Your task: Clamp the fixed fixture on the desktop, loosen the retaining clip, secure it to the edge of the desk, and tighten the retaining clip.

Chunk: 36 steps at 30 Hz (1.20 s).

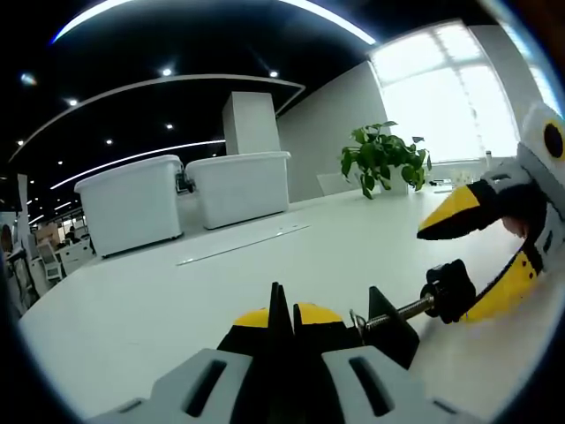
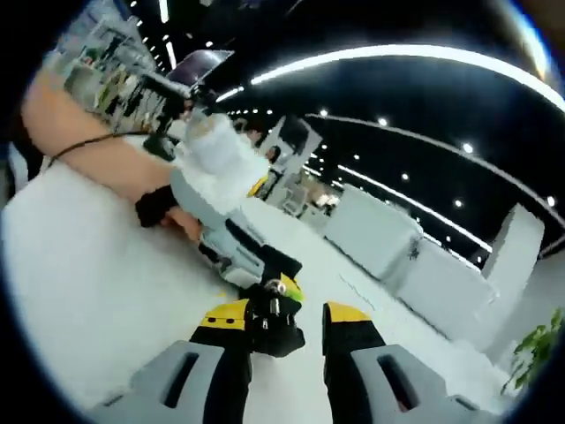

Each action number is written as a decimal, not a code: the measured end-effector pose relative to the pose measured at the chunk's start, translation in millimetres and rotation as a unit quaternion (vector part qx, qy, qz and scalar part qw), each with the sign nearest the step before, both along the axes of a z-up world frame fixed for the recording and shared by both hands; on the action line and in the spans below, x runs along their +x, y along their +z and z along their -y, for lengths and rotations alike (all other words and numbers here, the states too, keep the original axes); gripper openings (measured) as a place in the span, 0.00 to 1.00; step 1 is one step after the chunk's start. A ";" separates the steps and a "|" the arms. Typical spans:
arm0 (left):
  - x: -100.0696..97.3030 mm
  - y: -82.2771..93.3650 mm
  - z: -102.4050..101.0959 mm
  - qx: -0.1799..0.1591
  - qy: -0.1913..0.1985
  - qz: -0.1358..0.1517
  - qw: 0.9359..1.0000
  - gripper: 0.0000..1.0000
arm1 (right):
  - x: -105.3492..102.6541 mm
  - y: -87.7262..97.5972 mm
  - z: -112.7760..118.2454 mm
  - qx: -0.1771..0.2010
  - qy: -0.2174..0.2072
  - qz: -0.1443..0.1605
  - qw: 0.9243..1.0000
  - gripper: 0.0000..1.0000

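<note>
**Clamp held at both ends above the desk**

The white desk (image 1: 132, 309) is wide and mostly bare. Two white bins (image 1: 190, 199) and a plant (image 1: 384, 159) stand far back near the window, so there is much open room. No desk edge is clear near the grippers.

The clamp (image 1: 388, 331) is between the two grippers, just above the desk. The left gripper (image 1: 291, 322) has its jaws pressed together on the black body of the clamp. In the right gripper view, the right gripper (image 2: 281, 322) has its jaws spread on both sides of the black knob (image 2: 275, 325) of the screw; I cannot tell if they touch it.

The risk, I judge: if the right jaws close off-center, the knob may slip and not turn. If the left grip is weak, the whole clamp may rotate with the screw.
</note>
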State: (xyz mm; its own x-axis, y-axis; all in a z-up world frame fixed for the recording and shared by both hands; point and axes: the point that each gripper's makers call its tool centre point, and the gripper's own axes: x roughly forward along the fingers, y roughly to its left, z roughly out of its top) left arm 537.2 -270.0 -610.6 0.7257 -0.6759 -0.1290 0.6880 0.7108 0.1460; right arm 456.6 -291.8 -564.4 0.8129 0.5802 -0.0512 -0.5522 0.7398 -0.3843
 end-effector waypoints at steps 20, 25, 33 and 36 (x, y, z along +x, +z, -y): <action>2.2 0.9 0.6 0.000 -0.002 -0.001 1.000 0.07 | 26.4 -16.2 29.7 0.349 -0.009 -0.276 0.895 0.15; 2.8 1.3 0.6 0.000 -0.002 -0.001 1.000 0.07 | 24.2 -17.8 28.0 0.337 -0.015 -0.268 0.902 0.15; 3.2 1.4 0.4 0.000 -0.002 -0.001 1.000 0.07 | 20.0 -20.3 25.1 0.333 -0.018 -0.265 0.905 0.17; 3.9 1.4 0.3 0.000 -0.002 -0.001 1.000 0.07 | 14.4 -22.9 18.9 0.327 -0.011 -0.268 0.906 0.19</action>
State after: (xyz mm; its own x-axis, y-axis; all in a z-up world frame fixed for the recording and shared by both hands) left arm 541.1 -270.3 -609.2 0.7228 -0.6788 -0.1297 0.6910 0.7083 0.1444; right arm 470.9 -310.7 -587.3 0.7852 0.6122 -0.0929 -0.5114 0.7258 0.4600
